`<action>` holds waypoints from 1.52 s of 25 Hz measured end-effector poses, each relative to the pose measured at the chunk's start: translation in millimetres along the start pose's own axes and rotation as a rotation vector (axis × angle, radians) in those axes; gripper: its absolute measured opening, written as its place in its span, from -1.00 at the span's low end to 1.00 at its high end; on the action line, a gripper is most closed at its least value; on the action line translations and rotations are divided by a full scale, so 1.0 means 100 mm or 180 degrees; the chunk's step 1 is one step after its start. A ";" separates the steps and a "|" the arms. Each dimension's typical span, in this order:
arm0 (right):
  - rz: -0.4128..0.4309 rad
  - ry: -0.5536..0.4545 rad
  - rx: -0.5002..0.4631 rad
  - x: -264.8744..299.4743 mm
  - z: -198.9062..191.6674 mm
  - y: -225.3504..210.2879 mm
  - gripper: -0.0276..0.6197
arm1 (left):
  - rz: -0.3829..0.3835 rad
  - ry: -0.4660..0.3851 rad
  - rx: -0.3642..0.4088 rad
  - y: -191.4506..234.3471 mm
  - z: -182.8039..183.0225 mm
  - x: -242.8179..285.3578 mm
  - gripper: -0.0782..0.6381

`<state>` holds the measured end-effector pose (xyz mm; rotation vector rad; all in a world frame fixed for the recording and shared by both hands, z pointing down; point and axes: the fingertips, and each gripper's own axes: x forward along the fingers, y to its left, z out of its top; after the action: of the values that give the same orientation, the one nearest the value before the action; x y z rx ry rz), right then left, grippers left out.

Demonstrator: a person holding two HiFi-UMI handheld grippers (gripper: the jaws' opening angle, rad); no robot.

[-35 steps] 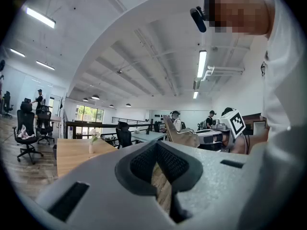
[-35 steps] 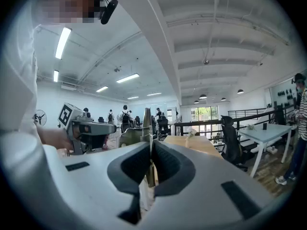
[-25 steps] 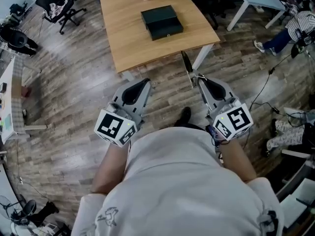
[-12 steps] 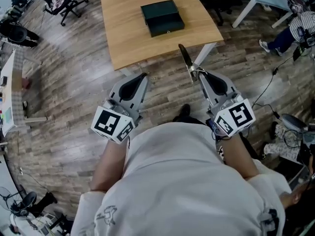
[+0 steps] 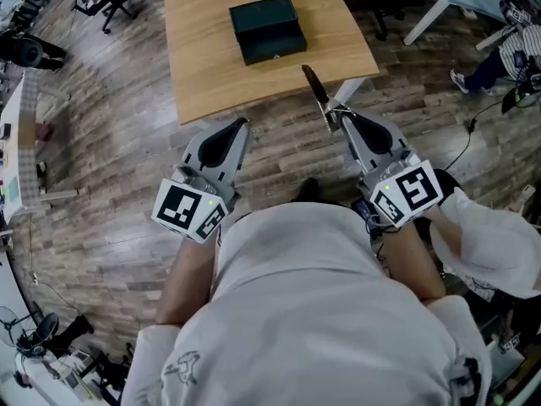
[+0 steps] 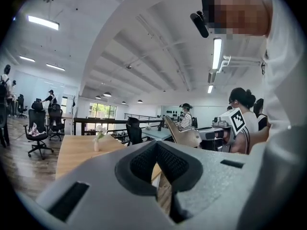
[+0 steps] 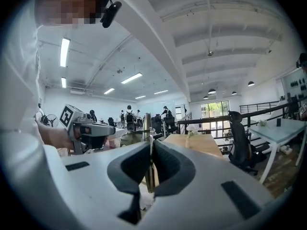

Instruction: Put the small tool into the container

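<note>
Currently small tool (image 5: pixel 315 91) pinched in right gripper (image 5: pixel 336 118), projecting forward; left gripper (image 5: pixel 242 124) closed, empty.

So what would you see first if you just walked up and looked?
The small tool jumps out first: a thin dark-handled stick poking forward from the shut right gripper, pointing toward the wooden table. Next comes the dark box, sitting by itself near the middle of that table. The left gripper is shut with nothing in it, beside the right one and in front of the person.
</note>
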<state>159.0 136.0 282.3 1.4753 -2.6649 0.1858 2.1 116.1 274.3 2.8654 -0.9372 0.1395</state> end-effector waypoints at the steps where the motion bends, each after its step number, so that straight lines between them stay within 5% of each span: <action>1: 0.0014 0.0001 -0.0002 0.01 0.02 -0.09 -0.88 | 0.0016 0.0006 -0.0002 0.01 0.01 0.07 -0.77; 19: -0.0029 0.0026 0.0058 0.26 0.08 -0.52 -0.88 | -0.0063 0.0067 -0.0035 0.26 0.08 0.54 -0.76; 38: -0.0269 0.0079 -0.0115 1.55 0.35 -0.40 -0.88 | -0.0266 -0.0119 -0.0002 1.59 0.30 0.51 -0.76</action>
<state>109.9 -20.3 271.8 1.5605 -2.5668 0.1479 -50.3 -45.2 264.7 2.9103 -0.8220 0.0780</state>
